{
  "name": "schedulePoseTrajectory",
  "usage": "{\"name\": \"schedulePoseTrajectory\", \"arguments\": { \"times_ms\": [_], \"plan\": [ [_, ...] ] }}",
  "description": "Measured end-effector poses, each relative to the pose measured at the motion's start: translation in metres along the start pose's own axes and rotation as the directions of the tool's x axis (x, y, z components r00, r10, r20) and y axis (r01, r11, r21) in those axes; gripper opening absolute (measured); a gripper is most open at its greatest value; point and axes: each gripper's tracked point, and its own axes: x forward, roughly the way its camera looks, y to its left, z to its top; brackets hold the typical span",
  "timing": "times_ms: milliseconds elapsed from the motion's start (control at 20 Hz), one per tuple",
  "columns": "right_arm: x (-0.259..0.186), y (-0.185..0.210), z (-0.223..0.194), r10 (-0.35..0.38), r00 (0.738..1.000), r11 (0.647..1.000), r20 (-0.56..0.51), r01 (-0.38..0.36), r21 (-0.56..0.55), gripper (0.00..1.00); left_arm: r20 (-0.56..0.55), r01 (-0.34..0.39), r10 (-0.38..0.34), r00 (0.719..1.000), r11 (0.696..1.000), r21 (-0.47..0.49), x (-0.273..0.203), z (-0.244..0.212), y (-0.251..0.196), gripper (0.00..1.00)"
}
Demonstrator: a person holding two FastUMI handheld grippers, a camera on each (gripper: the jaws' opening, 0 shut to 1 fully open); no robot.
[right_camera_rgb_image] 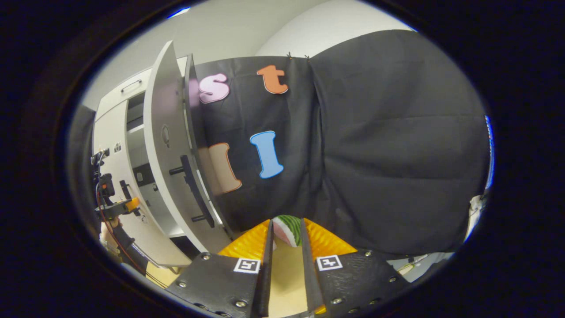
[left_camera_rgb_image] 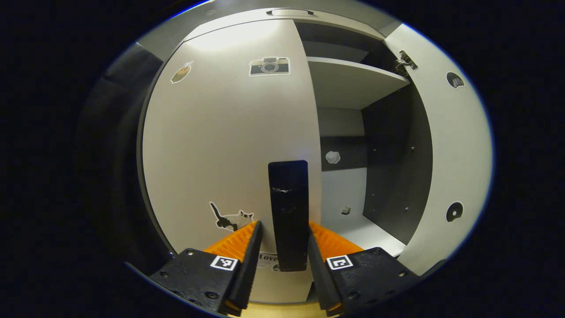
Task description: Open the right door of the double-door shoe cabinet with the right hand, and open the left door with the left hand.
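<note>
The white left door (left_camera_rgb_image: 229, 141) of the shoe cabinet stands closed, with stickers on it. Its black bar handle (left_camera_rgb_image: 288, 207) runs upright between the fingers of my left gripper (left_camera_rgb_image: 285, 227), which is shut on it. The right door (left_camera_rgb_image: 454, 145) is swung wide open, baring a shelf (left_camera_rgb_image: 353, 81) and the dark cabinet interior. In the right gripper view that open right door (right_camera_rgb_image: 165, 145) stands edge-on at the left with its black handle (right_camera_rgb_image: 194, 190) facing out. My right gripper (right_camera_rgb_image: 285, 229) is off to its right, narrowly open and holding nothing. The left gripper (right_camera_rgb_image: 112, 205) shows small at the far left by the cabinet front.
A black cloth wall (right_camera_rgb_image: 375, 154) hangs ahead of the right gripper. A green-and-pink striped object (right_camera_rgb_image: 289, 227) lies on the wooden floor (right_camera_rgb_image: 284, 274) just beyond the right fingertips. A drawer front with a handle (left_camera_rgb_image: 289, 12) tops the cabinet.
</note>
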Motion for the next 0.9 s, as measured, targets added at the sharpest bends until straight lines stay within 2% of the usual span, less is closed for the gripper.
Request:
{"name": "schedulePoseTrajectory", "arguments": {
  "times_ms": [100,500,900],
  "plan": [
    [-0.001,0.002,-0.001,0.007,1.0,1.0,-0.003,-0.007,-0.009,0.32,-0.008,0.007,-0.006,1.0,1.0,0.015,0.0,-0.001,0.0,0.34],
    [-0.003,0.012,-0.009,0.053,0.998,0.998,-0.04,-0.054,-0.022,0.32,-0.027,0.072,-0.073,0.997,0.997,-0.021,-0.017,-0.002,-0.001,0.24],
    [-0.012,0.033,-0.013,0.115,0.991,0.993,-0.063,-0.117,-0.034,0.32,-0.032,0.109,-0.11,0.993,0.994,-0.03,-0.048,-0.004,0.005,0.2]
  ]
}}
